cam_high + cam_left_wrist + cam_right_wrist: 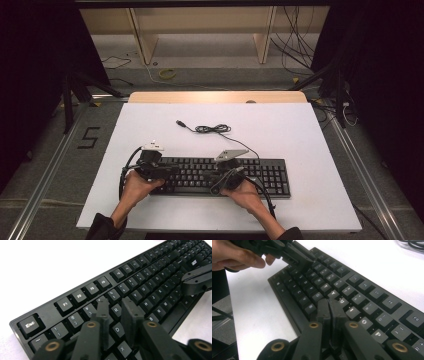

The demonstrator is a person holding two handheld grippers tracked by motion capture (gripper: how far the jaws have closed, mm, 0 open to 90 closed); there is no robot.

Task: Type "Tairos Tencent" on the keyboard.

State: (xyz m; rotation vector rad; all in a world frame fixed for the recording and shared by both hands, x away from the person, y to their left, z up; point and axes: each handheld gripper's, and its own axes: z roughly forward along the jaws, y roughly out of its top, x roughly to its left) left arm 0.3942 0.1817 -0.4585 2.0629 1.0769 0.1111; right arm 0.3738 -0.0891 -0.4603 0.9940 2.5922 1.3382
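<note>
Black keyboard (220, 176) lies flat on the white table (300, 145), near my edge, its cable (212, 129) coiled loosely on the table behind it. My left gripper (117, 303) hangs over the left half of the keys, jaws set a narrow gap apart with nothing between them, tips above the E/R keys; my left hand (137, 186) holds it at the keyboard's left end. My right gripper (329, 305) sits over the middle keys near H/J, jaws pressed together on nothing, my right hand (245, 192) at the front edge
</note>
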